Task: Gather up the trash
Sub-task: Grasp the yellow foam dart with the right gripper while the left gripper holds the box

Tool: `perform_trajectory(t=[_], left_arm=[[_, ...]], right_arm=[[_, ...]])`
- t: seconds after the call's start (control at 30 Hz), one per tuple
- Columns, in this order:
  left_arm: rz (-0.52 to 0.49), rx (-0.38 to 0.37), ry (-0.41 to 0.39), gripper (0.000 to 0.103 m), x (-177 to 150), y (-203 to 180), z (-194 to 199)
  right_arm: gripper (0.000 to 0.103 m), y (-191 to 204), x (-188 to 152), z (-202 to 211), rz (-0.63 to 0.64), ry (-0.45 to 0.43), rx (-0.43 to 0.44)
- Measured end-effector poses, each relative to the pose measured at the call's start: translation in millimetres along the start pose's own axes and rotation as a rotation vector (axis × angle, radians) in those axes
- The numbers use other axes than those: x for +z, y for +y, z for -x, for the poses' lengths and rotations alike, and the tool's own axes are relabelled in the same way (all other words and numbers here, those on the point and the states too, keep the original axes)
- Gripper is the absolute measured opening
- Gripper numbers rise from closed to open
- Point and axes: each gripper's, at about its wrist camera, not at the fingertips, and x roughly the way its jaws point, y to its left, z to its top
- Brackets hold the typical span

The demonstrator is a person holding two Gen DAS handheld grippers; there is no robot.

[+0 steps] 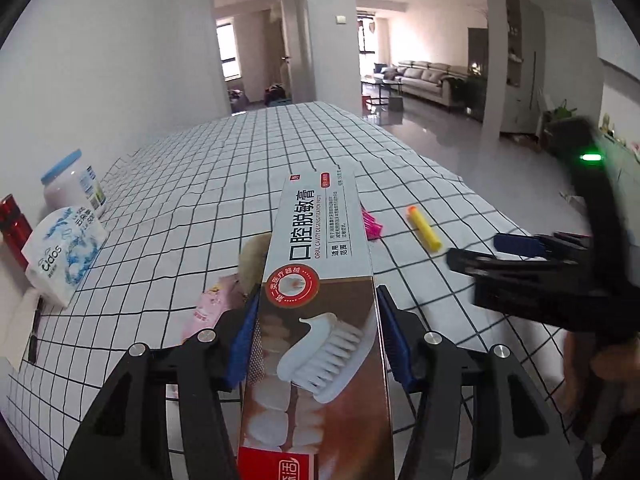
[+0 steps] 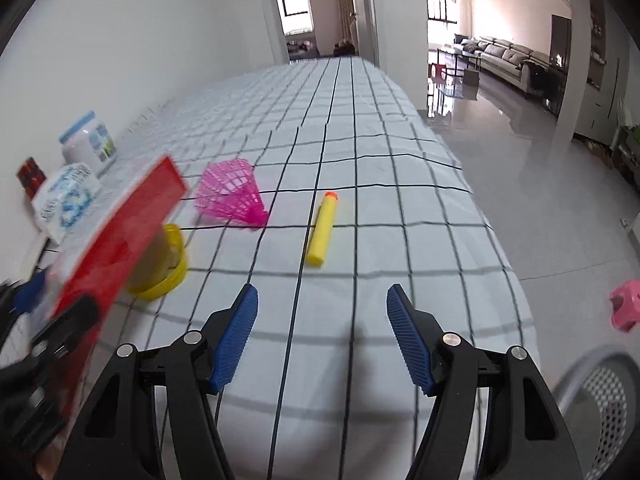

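Note:
My left gripper [image 1: 316, 320] is shut on a long toothpaste box [image 1: 316, 280], held above the checked tablecloth [image 1: 200, 200]; the box shows blurred, red side up, in the right wrist view [image 2: 120, 240]. My right gripper [image 2: 322, 320] is open and empty over the table's near edge, and appears at the right of the left wrist view [image 1: 500, 252]. Ahead of it lie a yellow foam dart [image 2: 323, 229], a pink shuttlecock [image 2: 232, 196] and a yellow-rimmed lid or cup [image 2: 164, 264]. A pink wrapper [image 1: 208, 308] lies under the box.
Along the left wall stand a white jar with a blue lid [image 2: 90, 144], a tissue pack [image 2: 66, 200] and a red can [image 2: 30, 178]. A white perforated bin [image 2: 600, 404] sits at lower right beside the table. A pink stool [image 2: 626, 310] is on the floor.

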Motion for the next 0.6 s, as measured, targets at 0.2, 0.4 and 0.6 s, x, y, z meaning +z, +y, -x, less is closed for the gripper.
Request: perform_trajectory(t=[0.2,0.4,0.6], left_arm=[[0.004,0.004,-0.001,0.054,-2,1,0],[0.020,0.004,0.002,0.053,-3,1,-1],[0.018,0.011,-0.001,0.054,-4,1,0]], right_arm=[[0.058,4,22,-33,0.011,0.063,-0.056],[0.041,4,30,-47,0.013,0.066,-0.107],[0.012,13,25,-43,0.049,0.030,-0.118]])
